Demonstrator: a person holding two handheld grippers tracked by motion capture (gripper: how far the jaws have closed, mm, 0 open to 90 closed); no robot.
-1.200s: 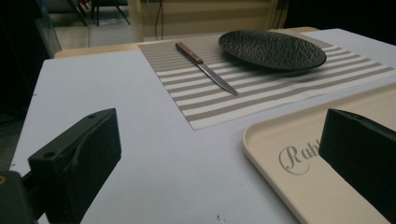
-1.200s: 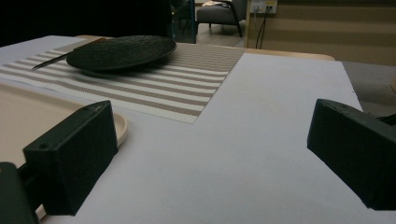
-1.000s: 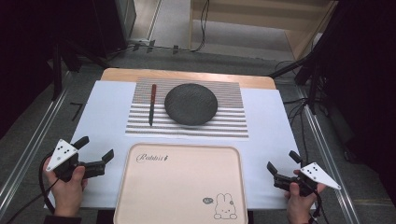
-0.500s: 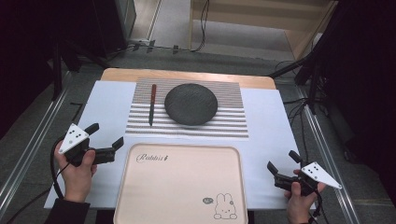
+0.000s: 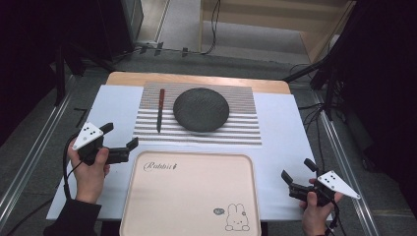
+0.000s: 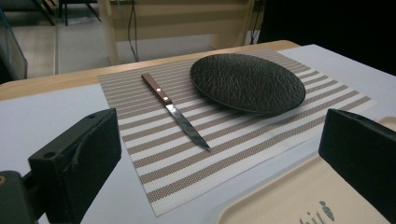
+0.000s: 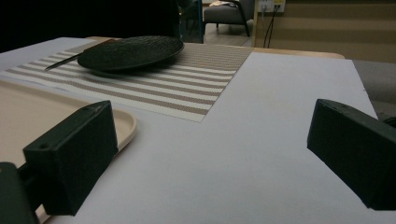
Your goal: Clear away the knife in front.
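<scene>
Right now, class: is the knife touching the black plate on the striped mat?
Apart. In the left gripper view a band of striped mat shows between the knife and the black plate; the high view shows the same gap.

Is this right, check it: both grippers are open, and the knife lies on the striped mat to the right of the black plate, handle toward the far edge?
One thing is wrong: the knife lies to the left of the black plate, not the right, as the high view shows. The rest holds: it rests on the striped mat with its handle toward the far edge, and the left gripper and right gripper are both open.
</scene>
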